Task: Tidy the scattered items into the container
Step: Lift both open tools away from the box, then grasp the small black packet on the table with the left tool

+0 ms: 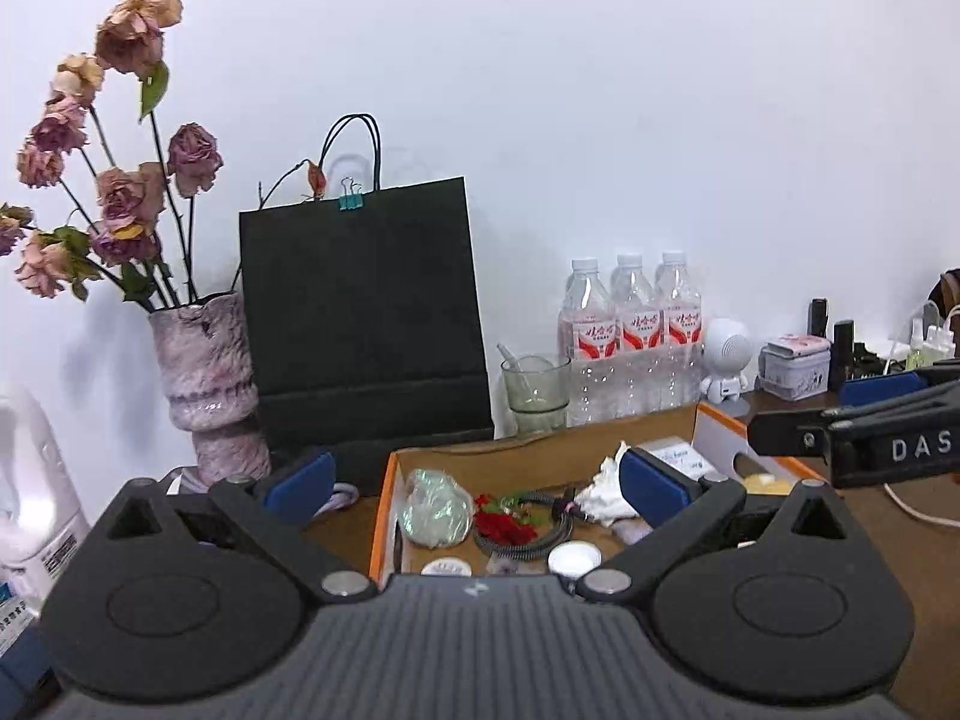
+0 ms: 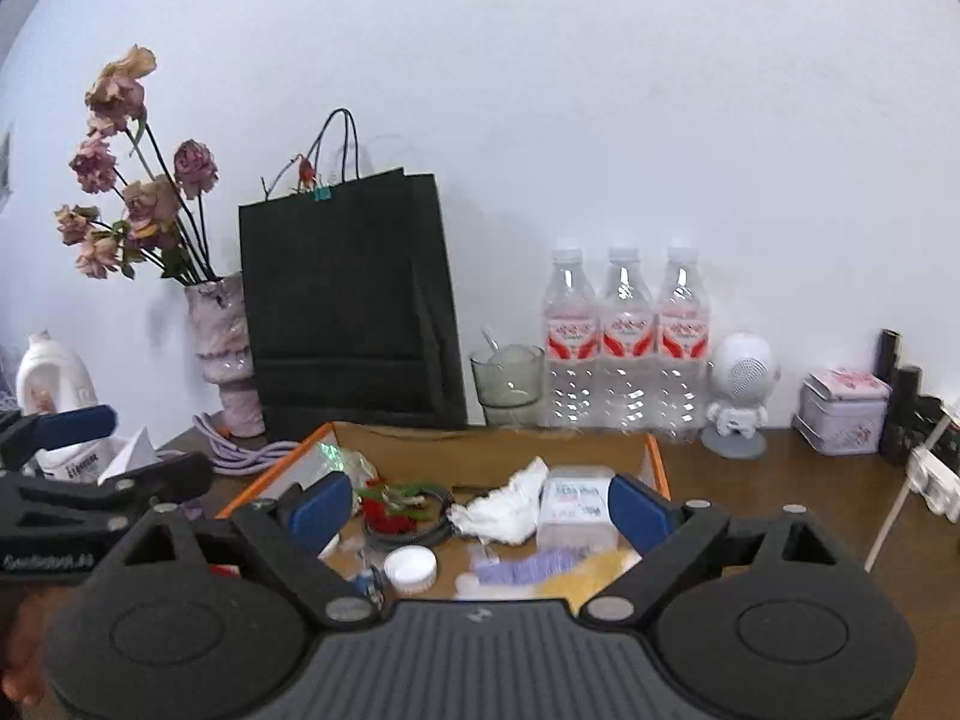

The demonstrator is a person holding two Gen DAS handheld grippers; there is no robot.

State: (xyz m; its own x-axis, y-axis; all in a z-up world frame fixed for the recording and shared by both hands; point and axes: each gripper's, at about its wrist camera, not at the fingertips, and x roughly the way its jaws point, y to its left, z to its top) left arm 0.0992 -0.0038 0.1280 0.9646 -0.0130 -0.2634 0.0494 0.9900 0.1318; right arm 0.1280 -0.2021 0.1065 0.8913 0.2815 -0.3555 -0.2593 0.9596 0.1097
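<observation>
A brown wooden surface (image 2: 780,480) stands against a white wall. The orange-rimmed cardboard container (image 2: 657,456) lies centrally, its long axis apparently running left-right. Behind it stand a black paper bag (image 2: 348,300) and three clear water bottles (image 2: 624,336). The left gripper (image 1: 480,483) and right gripper (image 2: 480,504) hover with jaws wide apart, holding nothing.

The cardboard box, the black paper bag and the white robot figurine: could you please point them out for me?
cardboard box (image 2: 656,459): right wrist view, orange right rim.
black paper bag (image 1: 360,312): left wrist view, front face.
white robot figurine (image 2: 743,372): right wrist view, round head.
</observation>
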